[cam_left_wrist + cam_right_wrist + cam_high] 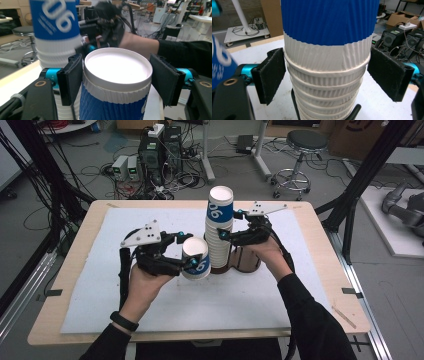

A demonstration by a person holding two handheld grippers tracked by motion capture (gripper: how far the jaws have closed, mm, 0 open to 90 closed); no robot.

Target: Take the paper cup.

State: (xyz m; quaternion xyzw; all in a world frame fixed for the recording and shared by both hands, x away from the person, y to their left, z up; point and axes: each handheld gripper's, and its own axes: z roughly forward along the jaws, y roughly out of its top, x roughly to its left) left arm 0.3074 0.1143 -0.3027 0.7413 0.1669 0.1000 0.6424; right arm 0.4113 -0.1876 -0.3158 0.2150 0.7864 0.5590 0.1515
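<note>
**Two grippers, one stack, one loose cup**

On the white mat [150, 310] covering the wooden table [75, 270], a tall stack of paper cups [219, 227] stands in a dark round holder [247, 262], right at the middle. Just left of it, nearly touching the stack's lower half, sits the single cup [196, 258], upside down, its white base facing up. Left gripper [184, 251] has this cup clamped: seen from the left gripper view, the black pads [71, 77] press against the cup [116, 85] just under its ridged white band, jaws about as narrow as the cup allows. Close behind it rises the stack [56, 30], blurred, and past that the other hand in its black gripper [107, 23], so the space is tight.

Right gripper [226, 236] straddles the stack from the other side. From its own view the pads [270, 73] stand parted on either side of the stack [327, 62], the left one close against the rims, the right one with a clear gap; it is spread wide and grips nothing.

Cups are corrugated paper, blue ribbed sleeves over white, rims nested like rings. Beyond the table, a round stool [302, 150], computer boxes [160, 150] and loose cables clutter the floor.
</note>
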